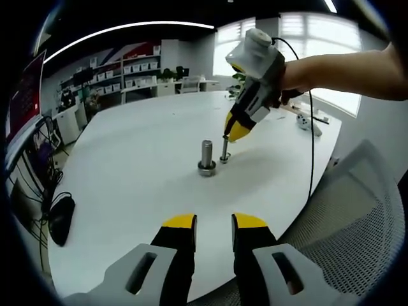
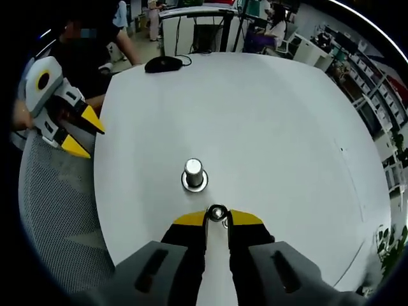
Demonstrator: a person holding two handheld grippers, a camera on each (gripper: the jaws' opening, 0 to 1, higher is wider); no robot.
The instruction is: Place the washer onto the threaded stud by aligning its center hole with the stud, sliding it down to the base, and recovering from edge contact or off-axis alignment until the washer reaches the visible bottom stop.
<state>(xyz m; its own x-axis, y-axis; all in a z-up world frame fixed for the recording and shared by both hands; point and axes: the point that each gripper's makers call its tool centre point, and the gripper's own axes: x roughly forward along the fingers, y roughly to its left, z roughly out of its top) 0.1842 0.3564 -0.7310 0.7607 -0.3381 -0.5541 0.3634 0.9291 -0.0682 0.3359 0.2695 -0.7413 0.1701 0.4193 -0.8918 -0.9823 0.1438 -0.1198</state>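
Our left gripper point(image 1: 213, 223) waits with jaws apart and empty, well back from the work on the white surface point(image 1: 127, 178). Just ahead of our right gripper point(image 2: 217, 220), whose jaws pinch the washer point(image 2: 217, 213) directly above the small upright threaded stud point(image 1: 225, 152), stands the larger bolt point(image 2: 194, 173). We judge that gripper far nearer, needing only a straight slide down the vertical axis.

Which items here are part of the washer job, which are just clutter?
Job: big bolt standing on table, small stud, washer at right gripper tips.
Clutter: computer mouse, mesh chair, shelves; left gripper idle, open.
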